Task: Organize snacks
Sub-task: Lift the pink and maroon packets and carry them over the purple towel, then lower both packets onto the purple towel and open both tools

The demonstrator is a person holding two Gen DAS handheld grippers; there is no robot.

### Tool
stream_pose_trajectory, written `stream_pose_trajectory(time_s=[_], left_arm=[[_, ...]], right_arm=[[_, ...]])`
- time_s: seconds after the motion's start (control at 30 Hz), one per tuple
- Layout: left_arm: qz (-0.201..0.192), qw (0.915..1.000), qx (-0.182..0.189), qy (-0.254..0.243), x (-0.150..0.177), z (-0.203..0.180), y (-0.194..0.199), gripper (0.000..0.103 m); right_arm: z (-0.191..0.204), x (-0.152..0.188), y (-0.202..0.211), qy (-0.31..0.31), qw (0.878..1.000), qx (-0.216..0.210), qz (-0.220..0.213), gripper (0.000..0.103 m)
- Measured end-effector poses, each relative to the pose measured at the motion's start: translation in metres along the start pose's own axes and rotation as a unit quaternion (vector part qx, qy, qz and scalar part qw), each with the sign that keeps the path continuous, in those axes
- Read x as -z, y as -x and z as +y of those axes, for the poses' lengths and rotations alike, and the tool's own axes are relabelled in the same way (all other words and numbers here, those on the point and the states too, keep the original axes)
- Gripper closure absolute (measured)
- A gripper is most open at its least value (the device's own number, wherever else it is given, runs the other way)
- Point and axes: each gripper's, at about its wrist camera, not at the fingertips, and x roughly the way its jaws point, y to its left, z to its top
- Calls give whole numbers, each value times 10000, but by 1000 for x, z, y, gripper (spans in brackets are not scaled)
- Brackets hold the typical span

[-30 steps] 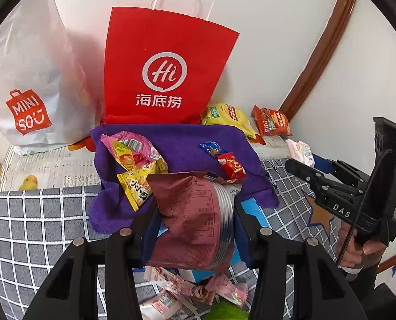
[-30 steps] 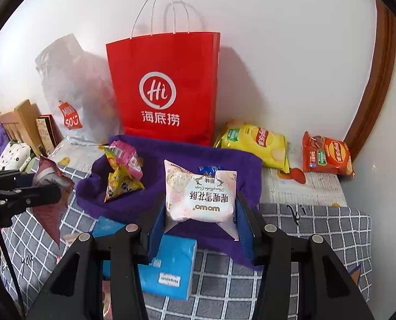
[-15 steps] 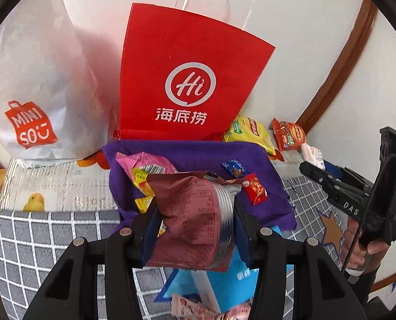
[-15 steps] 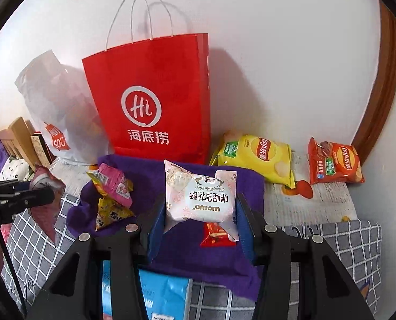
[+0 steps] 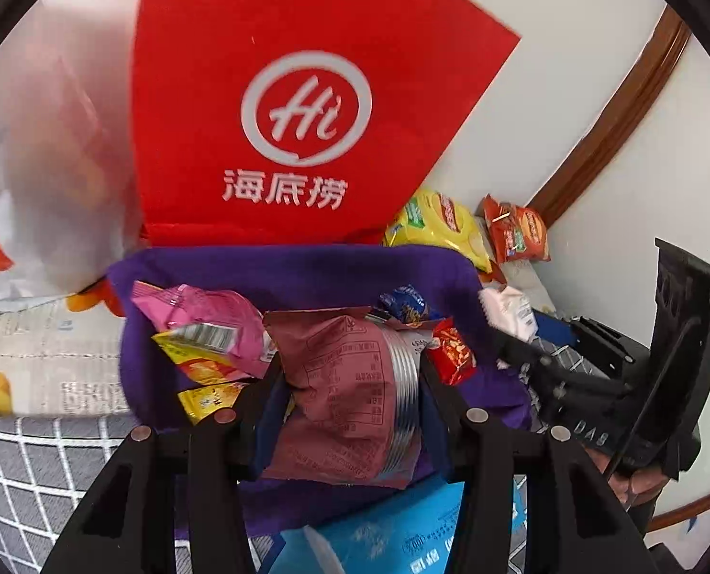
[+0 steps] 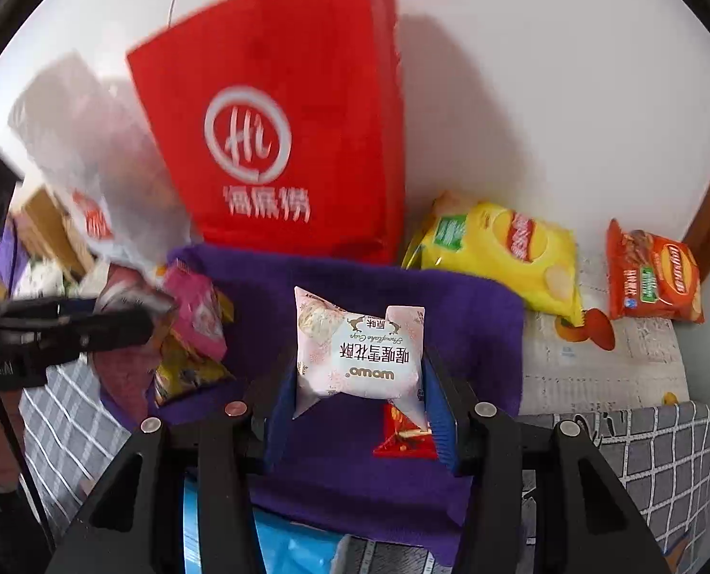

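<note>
My left gripper [image 5: 350,382] is shut on a maroon snack packet [image 5: 345,392] and holds it over the purple cloth [image 5: 307,277]. My right gripper [image 6: 360,378] is shut on a pale pink snack packet [image 6: 360,354] above the same purple cloth [image 6: 470,306]. On the cloth lie a pink packet [image 5: 202,320], a yellow packet [image 5: 197,363], a blue candy [image 5: 403,303] and a small red packet [image 5: 450,349]. In the right wrist view the left gripper [image 6: 116,325] is at the left with its maroon packet. The right gripper [image 5: 522,349] shows at the right of the left wrist view.
A red paper bag [image 5: 307,110] stands against the wall behind the cloth, a white plastic bag [image 5: 34,167] to its left. A yellow chip bag [image 6: 498,248] and an orange chip bag [image 6: 651,272] lie at the right. A blue pack [image 5: 388,531] lies near me.
Both grippers have moved forward toward the red bag, over the purple cloth, each still holding its packet. The bag and cloth look larger and closer.
</note>
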Motion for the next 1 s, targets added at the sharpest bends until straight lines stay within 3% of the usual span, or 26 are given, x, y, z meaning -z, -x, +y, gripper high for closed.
stream_pose_trajectory(time_s=[0.17, 0.3, 0.7, 0.9, 1.0], left_arm=[[133, 9999, 9, 27, 4, 8, -16, 56], [233, 9996, -151, 46, 5, 13, -25, 56], [268, 9996, -67, 67, 6, 17, -33, 54], [313, 9995, 4, 95, 5, 18, -36, 53], [342, 9994, 42, 77, 6, 17, -36, 53]], right_arm=[[3, 6, -21, 126, 9989, -236, 387, 54], [12, 11, -33, 393, 9976, -146, 542, 53], [16, 25, -61, 449, 9955, 142, 828, 50], [16, 19, -53, 280, 9959, 165, 846, 38], [18, 15, -40, 378, 9973, 232, 583, 25]])
